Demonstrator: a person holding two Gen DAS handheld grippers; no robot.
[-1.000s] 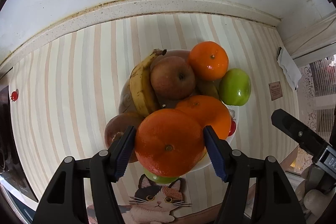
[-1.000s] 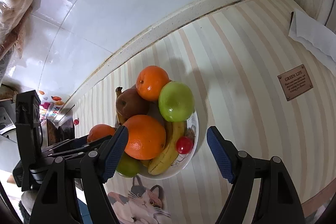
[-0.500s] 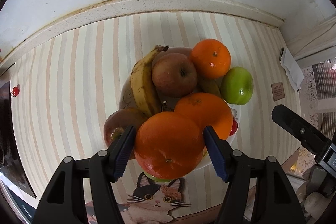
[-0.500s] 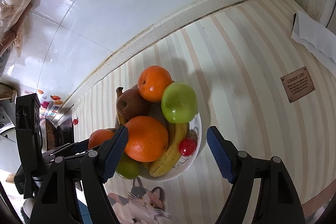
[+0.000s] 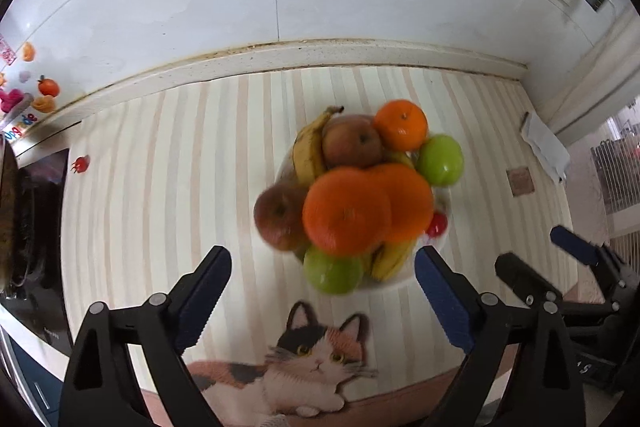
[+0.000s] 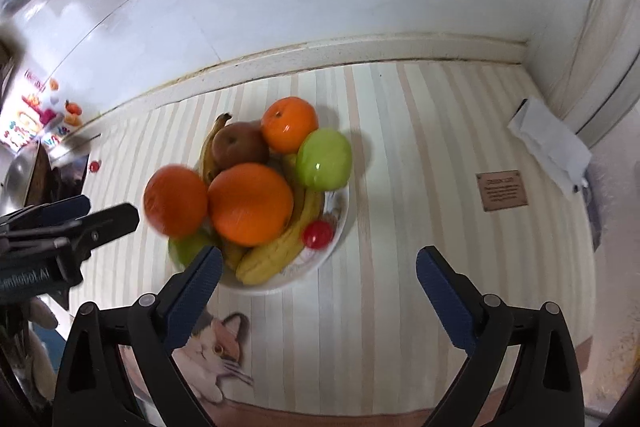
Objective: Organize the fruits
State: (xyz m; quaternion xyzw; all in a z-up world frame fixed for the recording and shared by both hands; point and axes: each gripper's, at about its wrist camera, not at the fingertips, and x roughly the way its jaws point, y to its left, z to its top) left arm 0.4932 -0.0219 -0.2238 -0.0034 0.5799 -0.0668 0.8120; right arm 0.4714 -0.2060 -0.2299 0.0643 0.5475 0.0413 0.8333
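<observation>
A white bowl [image 6: 338, 223] on the striped counter is heaped with oranges, apples, bananas and a small red fruit [image 6: 318, 234]. An orange [image 5: 346, 213] lies at the front left of the heap, blurred, also in the right wrist view [image 6: 175, 200]. My left gripper [image 5: 322, 301] is open and empty, drawn back in front of the bowl. My right gripper [image 6: 318, 293] is open and empty, in front of the bowl's right side. A red apple [image 5: 280, 217] sits at the heap's left edge.
A cat picture [image 5: 308, 359] is on the mat near the counter's front edge. A small red fruit [image 5: 81, 164] lies far left by a dark appliance [image 5: 36, 227]. A folded white cloth [image 6: 550, 143] and a brown label [image 6: 503, 190] lie at the right. A tiled wall is behind.
My left gripper has opened, let go of the orange and pulled back and up from the bowl. The orange now rests on the heap. My right gripper has drawn back too.
</observation>
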